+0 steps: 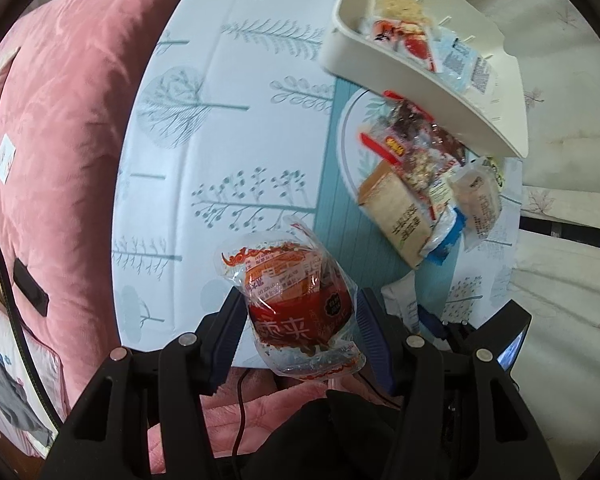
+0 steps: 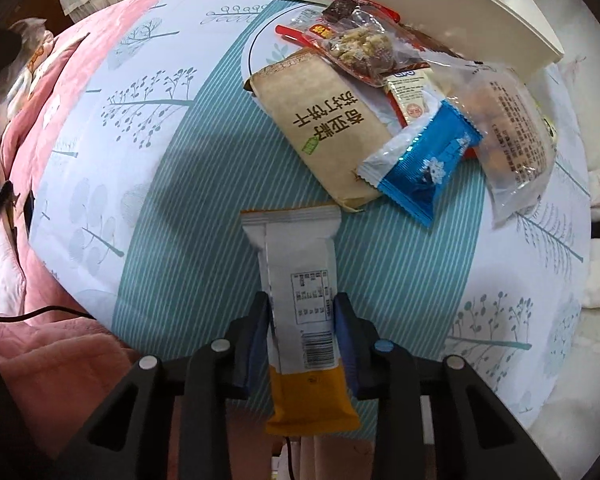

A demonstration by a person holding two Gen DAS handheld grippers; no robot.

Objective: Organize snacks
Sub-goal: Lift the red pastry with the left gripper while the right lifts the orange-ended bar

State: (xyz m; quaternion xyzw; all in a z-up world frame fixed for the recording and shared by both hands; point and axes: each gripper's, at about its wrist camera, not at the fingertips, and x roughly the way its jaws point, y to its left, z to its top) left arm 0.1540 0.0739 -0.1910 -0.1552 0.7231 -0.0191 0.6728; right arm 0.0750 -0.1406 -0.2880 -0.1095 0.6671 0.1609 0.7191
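Red-wrapped snack packet point(image 1: 300, 304) sits clenched in my left claw point(image 1: 298, 320). My right claw point(image 2: 302, 320) grips a white-and-yellow bar point(image 2: 304, 300), its tail hidden. Tray point(image 1: 380, 64) is cut off.

Red clear-wrapped snack point(image 1: 300, 312) held aloft, white-orange bar point(image 2: 300, 280) upright, gripped

Lighting: soft, even indoor light, moderately bright; no hard source in view.
Shadows: right wrist view, a broad, soft-edged dark patch on the striped cloth point(image 2: 172, 200), left of centre.
Glare: small highlights on the clear wrapper of the red snack pack point(image 1: 300, 304) and on the blue foil packet point(image 2: 424, 164).
Blur: left wrist view slightly smeared, most at the loose snack pile point(image 1: 416, 172) and white tray point(image 1: 440, 92); right wrist view sharper, print legible.
Distortion: strong fisheye bowing; black vignette in all corners.
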